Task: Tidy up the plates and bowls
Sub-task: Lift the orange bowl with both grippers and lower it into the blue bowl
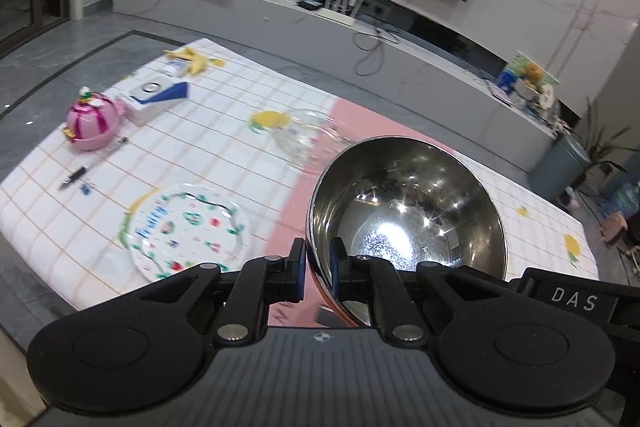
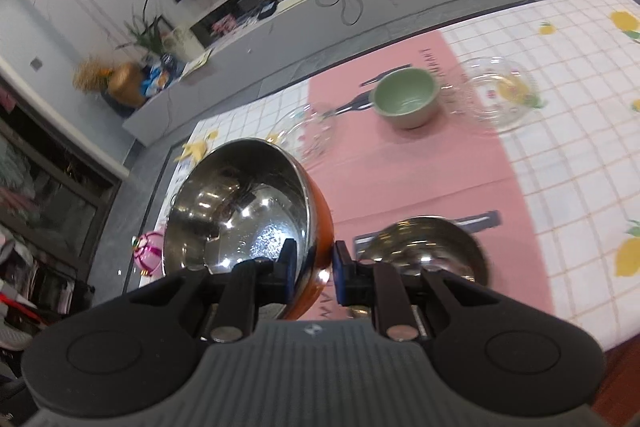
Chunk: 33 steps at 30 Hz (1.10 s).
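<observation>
- Clearly, both grippers pinch one steel bowl with an orange outside, lifted clear of the table and tilted; in the left wrist view it fills the lower centre and right of the frame.
- Left gripper: jaws nearly closed on the bowl's rim, one pad inside and one outside the wall.
- Right gripper: likewise clamped on the rim of that bowl, which sits at lower left of its frame.
- Below it, at lower centre of the right wrist view, a second steel bowl rests on the pink mat; my guess is that the held bowl belongs nested in it.
- To do this well, I would keep both grips level with each other so the rim does not twist, centre the bowl over its target, then lower it before loosening either side.
- Farther up the mat stand a green bowl, a glass dish to its right and another glass dish to its left.
- A flowered plate lies at lower left of the left wrist view.
- Hard to tell: the second steel bowl is blurred and partly hidden by the right gripper's finger; the glass dishes are smeared, so their rims are uncertain.
</observation>
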Available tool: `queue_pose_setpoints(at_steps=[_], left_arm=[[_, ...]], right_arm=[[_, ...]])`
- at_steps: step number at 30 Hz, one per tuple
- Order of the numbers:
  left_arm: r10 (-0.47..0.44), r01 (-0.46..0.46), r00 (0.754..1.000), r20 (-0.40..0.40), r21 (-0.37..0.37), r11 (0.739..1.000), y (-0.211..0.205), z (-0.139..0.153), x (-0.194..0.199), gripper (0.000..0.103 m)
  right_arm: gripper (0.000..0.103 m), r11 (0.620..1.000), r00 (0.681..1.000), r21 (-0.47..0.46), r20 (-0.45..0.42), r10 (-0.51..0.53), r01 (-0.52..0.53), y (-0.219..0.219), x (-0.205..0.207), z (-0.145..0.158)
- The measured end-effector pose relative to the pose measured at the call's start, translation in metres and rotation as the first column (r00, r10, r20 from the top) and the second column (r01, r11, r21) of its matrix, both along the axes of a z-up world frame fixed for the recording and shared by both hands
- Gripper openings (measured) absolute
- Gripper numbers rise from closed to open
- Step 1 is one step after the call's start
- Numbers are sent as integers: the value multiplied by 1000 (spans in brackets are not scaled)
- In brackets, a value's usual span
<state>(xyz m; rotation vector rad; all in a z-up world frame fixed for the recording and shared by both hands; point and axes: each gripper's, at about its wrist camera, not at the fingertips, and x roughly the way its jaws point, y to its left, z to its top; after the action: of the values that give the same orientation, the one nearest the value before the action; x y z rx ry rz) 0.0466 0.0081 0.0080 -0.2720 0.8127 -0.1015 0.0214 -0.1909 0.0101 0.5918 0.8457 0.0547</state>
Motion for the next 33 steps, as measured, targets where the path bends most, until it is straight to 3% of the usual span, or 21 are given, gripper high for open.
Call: queue_pose_setpoints(at_steps=[12, 26, 33], left_arm=[[-112, 112, 992, -49, -8, 994, -51, -20, -9, 13], [-111, 114, 978, -178, 7, 993, -56, -63, -3, 13], [-114, 121, 974, -195, 24, 992, -61, -70, 0, 14]], right_arm=[[18, 996, 997, 41, -27, -78, 79, -60, -30, -15], [18, 998, 990, -14, -129, -57, 56, -64, -19, -62], [18, 998, 986, -20, -156, -58, 56, -65, -15, -73]])
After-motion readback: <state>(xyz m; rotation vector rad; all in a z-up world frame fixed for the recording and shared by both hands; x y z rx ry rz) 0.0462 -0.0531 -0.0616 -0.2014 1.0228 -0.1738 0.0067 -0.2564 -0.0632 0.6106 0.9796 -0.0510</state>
